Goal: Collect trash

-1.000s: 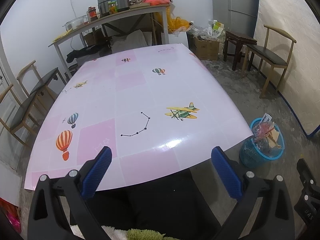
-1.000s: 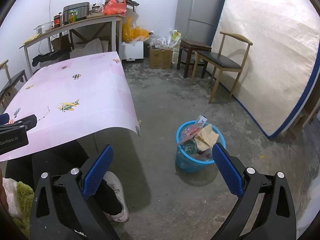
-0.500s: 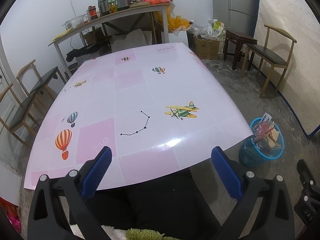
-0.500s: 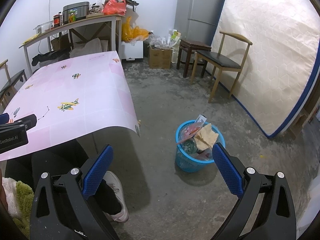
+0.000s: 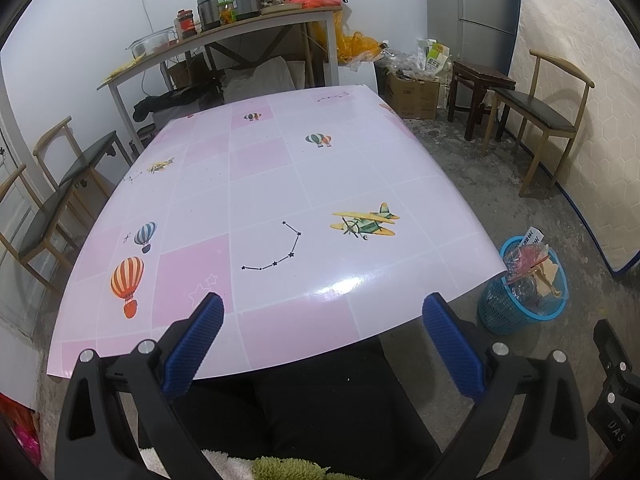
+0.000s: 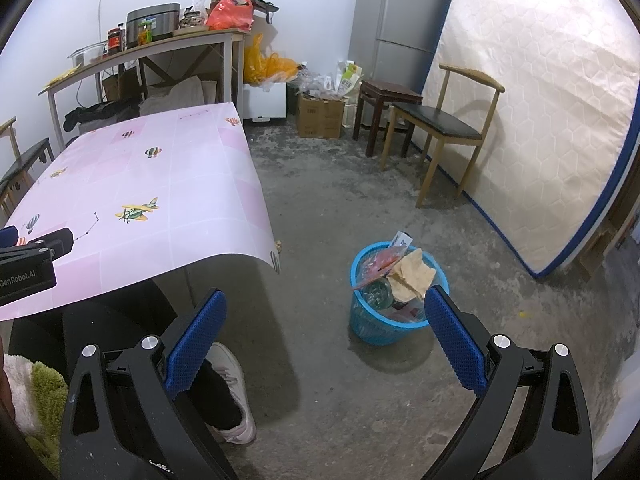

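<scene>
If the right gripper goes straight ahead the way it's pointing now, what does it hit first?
Probably the bare concrete floor, just left of the blue trash basket; nothing sits between the open right gripper and it, though depth is unclear.

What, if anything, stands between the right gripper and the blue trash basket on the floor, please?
Nothing visible does. The right gripper is open and empty, and only bare concrete floor lies between it and the blue trash basket, right of the table.

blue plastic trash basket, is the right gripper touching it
Apart. The right wrist view shows the open right gripper held above the floor, short of the blue plastic trash basket.
</scene>
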The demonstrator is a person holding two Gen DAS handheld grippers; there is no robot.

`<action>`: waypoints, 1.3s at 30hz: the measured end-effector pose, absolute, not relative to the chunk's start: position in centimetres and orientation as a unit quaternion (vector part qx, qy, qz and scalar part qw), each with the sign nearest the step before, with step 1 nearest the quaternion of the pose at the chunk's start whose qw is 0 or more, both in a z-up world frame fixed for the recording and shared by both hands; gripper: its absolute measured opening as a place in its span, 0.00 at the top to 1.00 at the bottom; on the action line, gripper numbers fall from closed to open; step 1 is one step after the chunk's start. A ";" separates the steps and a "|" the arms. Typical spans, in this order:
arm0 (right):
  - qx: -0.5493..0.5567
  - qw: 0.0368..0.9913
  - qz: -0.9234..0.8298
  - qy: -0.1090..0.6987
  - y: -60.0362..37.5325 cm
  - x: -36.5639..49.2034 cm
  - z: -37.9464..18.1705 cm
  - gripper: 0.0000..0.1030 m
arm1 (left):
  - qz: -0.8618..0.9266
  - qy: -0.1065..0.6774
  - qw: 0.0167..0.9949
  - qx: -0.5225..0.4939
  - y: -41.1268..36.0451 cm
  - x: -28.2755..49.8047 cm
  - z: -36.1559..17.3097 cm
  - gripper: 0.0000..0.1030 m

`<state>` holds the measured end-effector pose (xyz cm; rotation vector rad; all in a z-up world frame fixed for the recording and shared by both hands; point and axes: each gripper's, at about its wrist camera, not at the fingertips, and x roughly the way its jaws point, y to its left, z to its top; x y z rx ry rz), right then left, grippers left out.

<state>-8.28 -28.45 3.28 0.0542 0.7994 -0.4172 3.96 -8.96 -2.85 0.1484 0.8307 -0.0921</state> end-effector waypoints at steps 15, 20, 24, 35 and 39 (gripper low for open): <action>0.026 0.900 -0.202 0.386 -28.5 -8.3 3.3 0.08 | -0.045 0.404 0.911 0.071 -9.0 3.9 -2.9 0.05; 0.025 0.899 -0.202 0.386 -28.6 -8.3 3.4 0.08 | -0.045 0.404 0.911 0.071 -9.0 3.9 -2.9 0.05; 0.025 0.900 -0.203 0.386 -28.4 -8.3 3.4 0.08 | -0.045 0.404 0.911 0.071 -9.0 3.9 -2.9 0.05; 0.024 0.900 -0.202 0.385 -28.6 -8.2 3.8 0.08 | -0.045 0.404 0.911 0.070 -9.0 3.9 -2.9 0.05; 0.024 0.900 -0.202 0.385 -28.6 -8.0 3.9 0.08 | -0.045 0.404 0.911 0.070 -9.0 3.9 -2.9 0.05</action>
